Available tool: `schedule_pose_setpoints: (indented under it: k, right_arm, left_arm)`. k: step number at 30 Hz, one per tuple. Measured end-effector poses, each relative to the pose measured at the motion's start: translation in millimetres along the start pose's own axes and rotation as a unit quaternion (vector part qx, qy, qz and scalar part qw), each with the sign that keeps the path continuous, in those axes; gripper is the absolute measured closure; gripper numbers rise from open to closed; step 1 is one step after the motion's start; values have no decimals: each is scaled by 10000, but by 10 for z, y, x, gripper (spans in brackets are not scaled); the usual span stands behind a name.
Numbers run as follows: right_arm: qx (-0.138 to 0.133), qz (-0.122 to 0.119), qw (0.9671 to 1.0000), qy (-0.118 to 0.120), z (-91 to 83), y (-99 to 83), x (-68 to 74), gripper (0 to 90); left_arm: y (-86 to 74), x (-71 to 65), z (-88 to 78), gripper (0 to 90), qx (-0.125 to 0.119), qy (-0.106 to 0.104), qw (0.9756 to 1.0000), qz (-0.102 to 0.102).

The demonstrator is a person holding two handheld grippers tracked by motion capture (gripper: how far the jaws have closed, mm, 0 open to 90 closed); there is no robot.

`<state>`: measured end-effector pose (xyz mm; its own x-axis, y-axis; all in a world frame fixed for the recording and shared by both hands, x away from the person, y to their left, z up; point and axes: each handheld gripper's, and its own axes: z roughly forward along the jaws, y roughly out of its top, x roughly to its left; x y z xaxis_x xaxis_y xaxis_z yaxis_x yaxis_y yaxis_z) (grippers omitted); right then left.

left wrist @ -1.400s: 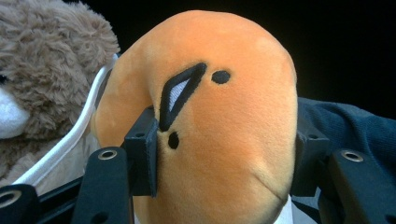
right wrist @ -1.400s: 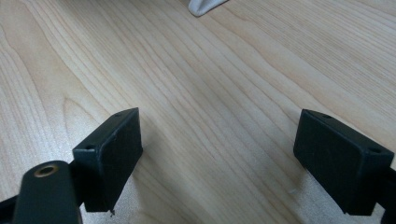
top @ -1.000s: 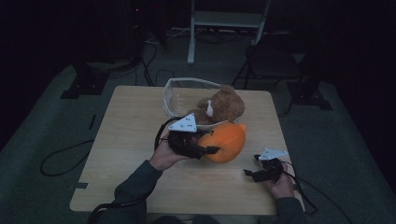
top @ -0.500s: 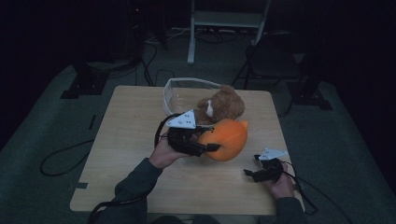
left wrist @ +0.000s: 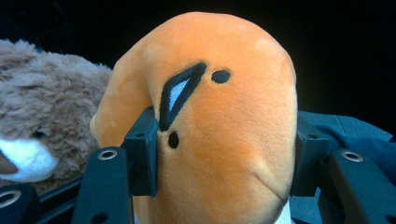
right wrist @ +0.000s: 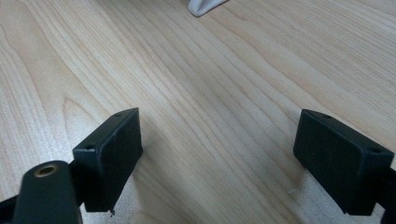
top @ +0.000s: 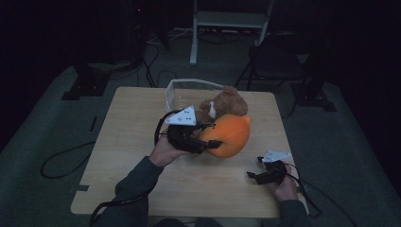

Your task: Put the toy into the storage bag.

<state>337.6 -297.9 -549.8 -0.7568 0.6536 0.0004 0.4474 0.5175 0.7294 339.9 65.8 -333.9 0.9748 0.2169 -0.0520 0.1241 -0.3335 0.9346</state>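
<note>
Orange plush toy [top: 227, 135]: mid-table, clamped between the jaws of the left gripper [top: 204, 137], touching a brown teddy bear [top: 226, 102] behind it. Wooden table [top: 123, 142] beneath. Right gripper [top: 255, 176]: near the table's right front edge, jaws spread wide, nothing between them.

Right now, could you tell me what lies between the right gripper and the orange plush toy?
Bare wooden table, seen in the high view, separates the right gripper from the orange plush toy.

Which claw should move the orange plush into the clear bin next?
Left. The left claw is already clamped on the orange plush, right beside the clear bin. The right claw is open over bare table, farther away.
</note>
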Motion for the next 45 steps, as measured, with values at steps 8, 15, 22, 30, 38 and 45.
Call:
schedule_pose_setpoints:
  k: [8,15,22,30,38,45]
  right_arm:
    - [-2,-1,10000,-4,0,0,-1,147]
    - [4,10,10000,-2,0,0,1,147]
    - [4,9,10000,0,0,0,0,147]
    - [5,11,10000,-1,0,0,1,147]
    - [7,15,10000,-1,-1,0,1,146]
    - [5,12,10000,-1,-1,0,1,147]
  left_arm:
    - [47,23,-44,419,-62,27,10000,18]
    - [73,38,-90,419,-105,75,9999,17]
    - [110,43,-131,419,-149,125,9998,58]
    - [132,55,-149,419,-166,143,9997,66]
    - [160,64,-181,419,-180,164,9997,83]
    - [191,72,-210,419,-204,195,9995,107]
